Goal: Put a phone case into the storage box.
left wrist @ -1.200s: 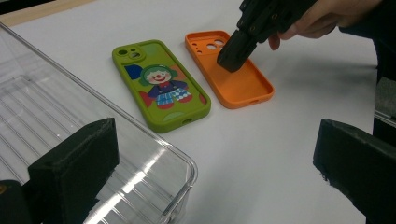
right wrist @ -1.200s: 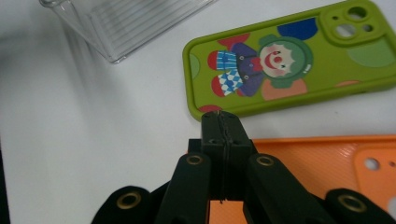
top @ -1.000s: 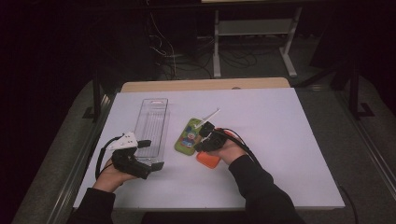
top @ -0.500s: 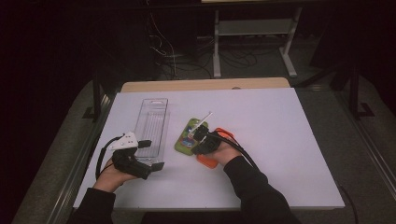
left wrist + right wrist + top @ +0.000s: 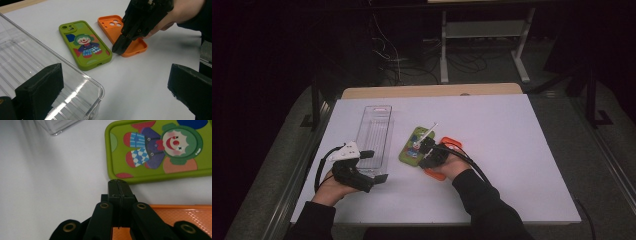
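A: Looking at the orange case, beside the green case at three o'clock: light, flexible?

B: Yes; take its thin rim. Right gripper fingers closed, empty; left gripper open.

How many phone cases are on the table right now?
2. The green phone case with a clown picture lies flat beside the clear tray. The orange phone case lies next to it, inside facing up, partly under the right claw.
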Demonstrator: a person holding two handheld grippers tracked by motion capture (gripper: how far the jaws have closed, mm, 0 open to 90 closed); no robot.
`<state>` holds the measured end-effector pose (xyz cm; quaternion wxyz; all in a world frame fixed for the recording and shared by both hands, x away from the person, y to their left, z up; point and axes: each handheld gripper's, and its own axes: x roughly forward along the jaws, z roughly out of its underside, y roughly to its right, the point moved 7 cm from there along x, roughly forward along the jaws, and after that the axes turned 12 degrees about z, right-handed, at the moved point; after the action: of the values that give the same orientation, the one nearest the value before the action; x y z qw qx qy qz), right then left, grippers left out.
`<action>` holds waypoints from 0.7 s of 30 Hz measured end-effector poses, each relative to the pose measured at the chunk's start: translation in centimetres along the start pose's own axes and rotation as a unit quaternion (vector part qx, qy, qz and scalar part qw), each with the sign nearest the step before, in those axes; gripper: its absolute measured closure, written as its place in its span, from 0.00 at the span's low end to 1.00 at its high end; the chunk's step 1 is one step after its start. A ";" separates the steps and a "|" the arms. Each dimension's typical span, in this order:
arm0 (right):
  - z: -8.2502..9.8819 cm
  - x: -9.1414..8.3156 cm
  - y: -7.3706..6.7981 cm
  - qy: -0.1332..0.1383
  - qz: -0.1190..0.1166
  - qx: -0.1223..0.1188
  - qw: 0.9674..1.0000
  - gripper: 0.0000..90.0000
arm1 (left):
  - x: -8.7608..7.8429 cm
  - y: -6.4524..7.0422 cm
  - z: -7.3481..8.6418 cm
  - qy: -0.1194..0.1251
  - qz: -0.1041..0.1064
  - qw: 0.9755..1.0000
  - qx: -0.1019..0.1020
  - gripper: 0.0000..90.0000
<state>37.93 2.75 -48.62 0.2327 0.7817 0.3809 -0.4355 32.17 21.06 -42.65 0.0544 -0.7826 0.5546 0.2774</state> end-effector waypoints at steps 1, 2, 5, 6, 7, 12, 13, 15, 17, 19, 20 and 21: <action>0.0 0.0 0.0 0.000 0.000 0.000 1.000 0.98 | 0.0 0.0 0.0 -0.001 0.000 1.000 0.000 0.00; 0.2 -0.1 -0.1 -0.002 -0.001 0.001 1.000 0.98 | 0.0 0.0 0.0 -0.001 0.000 1.000 0.000 0.00; 0.7 -0.5 -0.1 -0.004 0.000 0.000 1.000 0.98 | 0.0 0.1 0.0 -0.002 0.001 1.000 0.000 0.00; 1.2 -0.8 0.0 -0.006 0.002 -0.001 1.000 0.98 | 0.0 0.1 0.0 -0.002 0.001 1.000 0.002 0.00; 1.2 -0.8 0.0 -0.006 0.002 -0.001 1.000 0.98 | 0.0 0.1 0.0 -0.002 0.001 1.000 0.002 0.00; 2.7 -1.7 0.4 -0.012 0.005 0.001 1.000 0.98 | 0.1 0.1 0.1 -0.004 0.000 1.000 0.004 0.00; 2.7 -1.7 0.4 -0.012 0.005 0.001 1.000 0.98 | 0.1 0.1 0.1 -0.004 0.000 1.000 0.004 0.00; 3.2 -2.0 0.7 -0.013 0.009 0.002 1.000 0.98 | 0.2 0.1 0.1 -0.005 0.001 1.000 0.002 0.00; 3.7 -2.2 0.9 -0.012 0.011 0.005 1.000 0.98 | 0.2 0.1 0.1 -0.006 0.001 1.000 0.002 0.00; 4.4 -2.6 1.3 -0.015 0.015 0.007 1.000 0.98 | 0.2 0.2 0.1 -0.004 0.001 1.000 0.001 0.00; 4.4 -2.6 1.3 -0.015 0.015 0.007 1.000 0.98 | 0.1 0.1 0.1 -0.006 0.001 1.000 0.003 0.00; 4.8 -2.9 1.6 -0.016 0.019 0.009 1.000 0.98 | 0.1 0.1 0.1 -0.006 0.001 1.000 0.003 0.00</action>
<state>35.86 -2.73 -48.60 0.2403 0.7838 0.3583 -0.4468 32.05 20.94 -42.76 0.0594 -0.7804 0.5557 0.2803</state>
